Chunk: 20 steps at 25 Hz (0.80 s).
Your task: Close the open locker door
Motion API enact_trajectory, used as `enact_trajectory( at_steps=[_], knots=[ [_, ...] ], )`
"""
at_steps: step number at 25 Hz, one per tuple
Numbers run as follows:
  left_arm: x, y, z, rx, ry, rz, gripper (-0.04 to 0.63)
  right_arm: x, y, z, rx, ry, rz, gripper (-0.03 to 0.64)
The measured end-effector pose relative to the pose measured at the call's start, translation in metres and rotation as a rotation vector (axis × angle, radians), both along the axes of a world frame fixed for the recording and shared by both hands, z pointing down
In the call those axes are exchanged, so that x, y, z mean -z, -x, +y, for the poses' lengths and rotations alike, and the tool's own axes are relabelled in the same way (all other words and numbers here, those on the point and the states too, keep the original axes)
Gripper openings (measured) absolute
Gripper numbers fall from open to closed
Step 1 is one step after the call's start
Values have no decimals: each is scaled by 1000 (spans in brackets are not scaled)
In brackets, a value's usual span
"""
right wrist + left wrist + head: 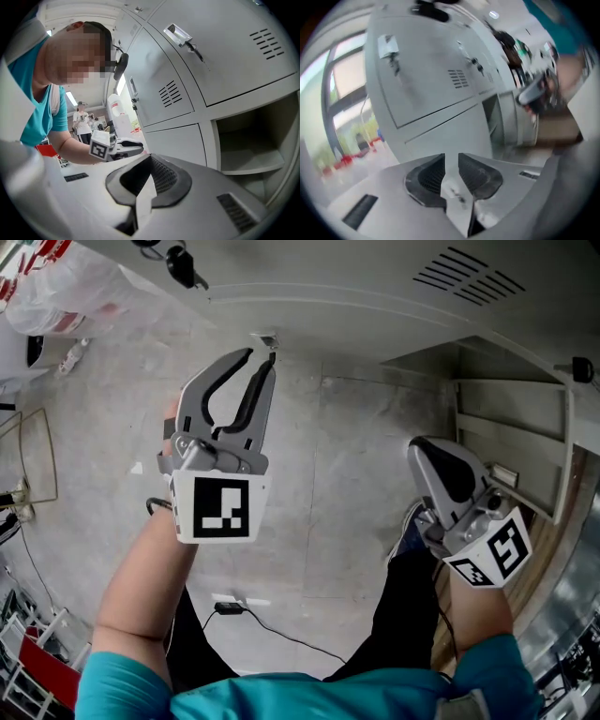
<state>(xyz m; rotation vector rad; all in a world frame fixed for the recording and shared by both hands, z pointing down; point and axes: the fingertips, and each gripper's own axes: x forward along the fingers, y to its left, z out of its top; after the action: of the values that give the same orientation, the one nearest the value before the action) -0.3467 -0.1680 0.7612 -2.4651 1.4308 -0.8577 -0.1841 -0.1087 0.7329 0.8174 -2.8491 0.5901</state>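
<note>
Fingers point(427, 177) of the left gripper point(266, 364) stand narrowly apart with nothing between them, the forearm stretched forward toward the closed grey lockers point(436, 93). The right gripper point(433, 456), jaws together and empty, points slightly downward, near the open grey metal locker door point(514, 432) swung out at right.

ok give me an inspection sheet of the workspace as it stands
surface: grey concrete floor
job's things: open locker, nothing seen on its shelf; neither tool touches it
clutter: white plastic bag at far left
tools: left tool jaws slightly apart, empty; right tool shut, empty
cables: black cable across the floor
surroundings: shut locker doors with keys in locks; person far off
</note>
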Motion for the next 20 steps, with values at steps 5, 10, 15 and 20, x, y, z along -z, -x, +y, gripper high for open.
enact_trajectory(
  at_steps=[5,10,15,20],
  knots=[
    [-8,6,59,108,286,735,91,-10,17,-4,19,-55,41,-2],
    [-14,15,94,136,324,926,5,-20,35,-5,25,-56,46,-2],
    [-6,12,99,79,296,855,3,-24,43,-2,43,-45,41,-2],
    [6,12,91,68,236,805,3,-22,38,-3,36,-36,41,-2]
  ],
)
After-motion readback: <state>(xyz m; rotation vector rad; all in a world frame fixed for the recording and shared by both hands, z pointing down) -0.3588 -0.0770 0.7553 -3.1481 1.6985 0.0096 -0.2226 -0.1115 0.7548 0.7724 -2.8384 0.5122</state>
